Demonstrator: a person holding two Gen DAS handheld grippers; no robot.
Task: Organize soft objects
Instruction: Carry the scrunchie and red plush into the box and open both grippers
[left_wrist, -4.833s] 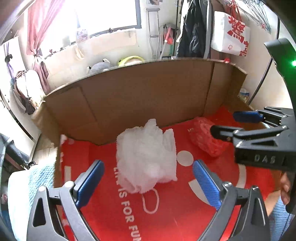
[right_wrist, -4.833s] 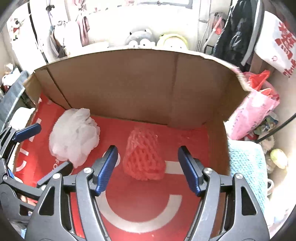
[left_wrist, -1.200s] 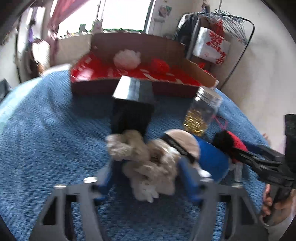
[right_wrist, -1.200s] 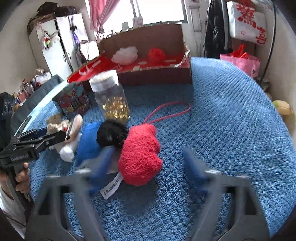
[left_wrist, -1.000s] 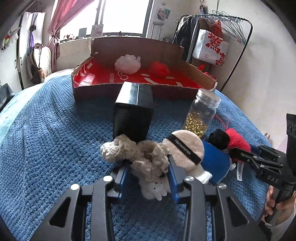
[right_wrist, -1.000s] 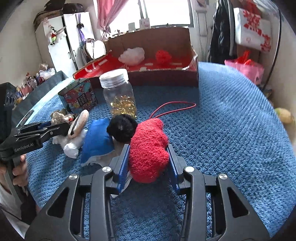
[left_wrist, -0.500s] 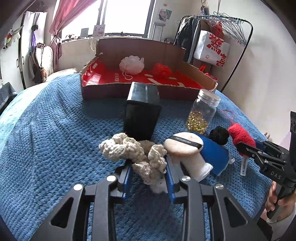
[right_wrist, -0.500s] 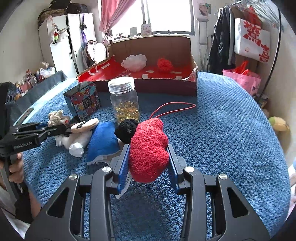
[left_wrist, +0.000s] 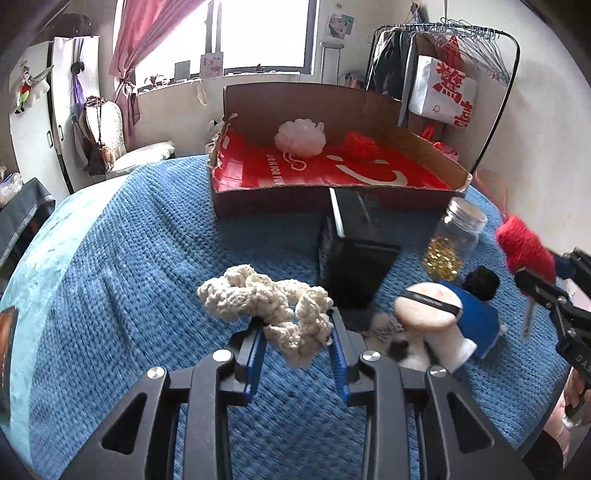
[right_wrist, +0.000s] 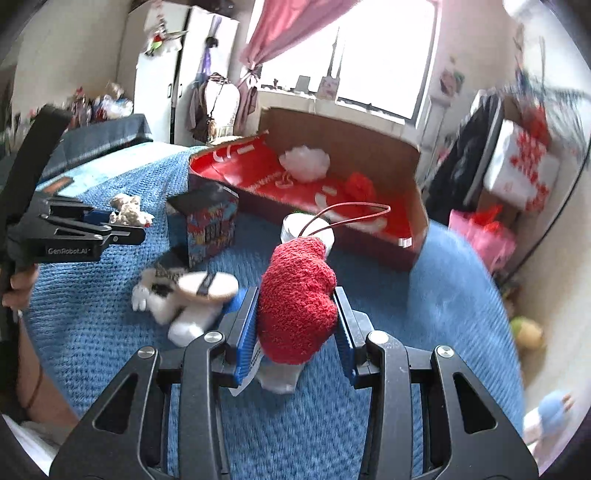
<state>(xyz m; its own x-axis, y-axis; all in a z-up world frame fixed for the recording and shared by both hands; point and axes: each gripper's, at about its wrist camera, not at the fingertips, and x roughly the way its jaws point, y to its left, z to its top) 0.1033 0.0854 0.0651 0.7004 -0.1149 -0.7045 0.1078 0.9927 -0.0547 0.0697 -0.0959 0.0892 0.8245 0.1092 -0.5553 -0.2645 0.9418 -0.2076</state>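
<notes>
Both grippers, left (left_wrist: 297, 339) clamping the cream crochet bundle (left_wrist: 266, 306) and right (right_wrist: 297, 317) squeezing the red plush heart (right_wrist: 297, 299), face the cardboard box (left_wrist: 332, 199) well ahead.

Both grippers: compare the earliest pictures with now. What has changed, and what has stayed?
The left gripper left the box and has just closed on the cream knitted piece. The right gripper took the red plush heart and lifted it. The white puff and red net ball stay in the box.
</notes>
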